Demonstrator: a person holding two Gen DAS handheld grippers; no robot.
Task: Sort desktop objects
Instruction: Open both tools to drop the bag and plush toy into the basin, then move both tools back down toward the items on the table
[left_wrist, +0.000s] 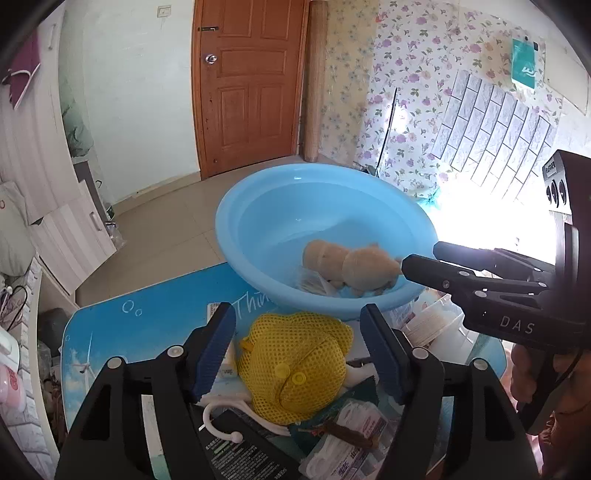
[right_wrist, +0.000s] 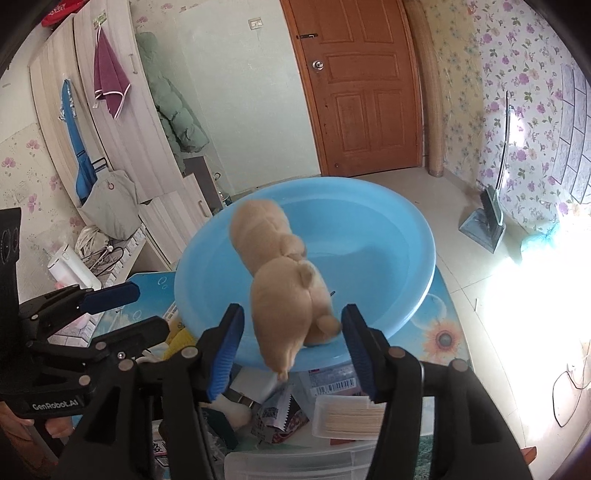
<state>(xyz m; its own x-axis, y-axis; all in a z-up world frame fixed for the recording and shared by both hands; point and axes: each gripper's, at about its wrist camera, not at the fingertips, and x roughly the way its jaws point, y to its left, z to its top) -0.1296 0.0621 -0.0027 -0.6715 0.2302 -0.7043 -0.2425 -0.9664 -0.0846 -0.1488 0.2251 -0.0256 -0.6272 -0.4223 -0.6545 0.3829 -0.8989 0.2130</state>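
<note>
A tan plush toy (right_wrist: 284, 295) shows blurred over the near side of the light blue basin (right_wrist: 388, 229), just past my right gripper (right_wrist: 291, 350). That gripper is open and neither pad touches the plush. In the left wrist view the plush (left_wrist: 347, 264) lies low inside the basin (left_wrist: 236, 206), by the right gripper's (left_wrist: 421, 256) tips. My left gripper (left_wrist: 299, 347) is open around a yellow mesh pouch (left_wrist: 295, 373) lying on the clutter, with small gaps at both pads. From the right wrist view the left gripper (right_wrist: 140, 310) sits at the left, beside the basin.
The basin stands on a small blue printed table (left_wrist: 147, 317). Near me lie a clear toothpick box (right_wrist: 351, 413), snack packets (right_wrist: 280, 413), a white hook (left_wrist: 221, 417) and a black box (left_wrist: 243, 454). A packet (left_wrist: 314, 284) lies in the basin. A hand (left_wrist: 524, 373) holds the right gripper.
</note>
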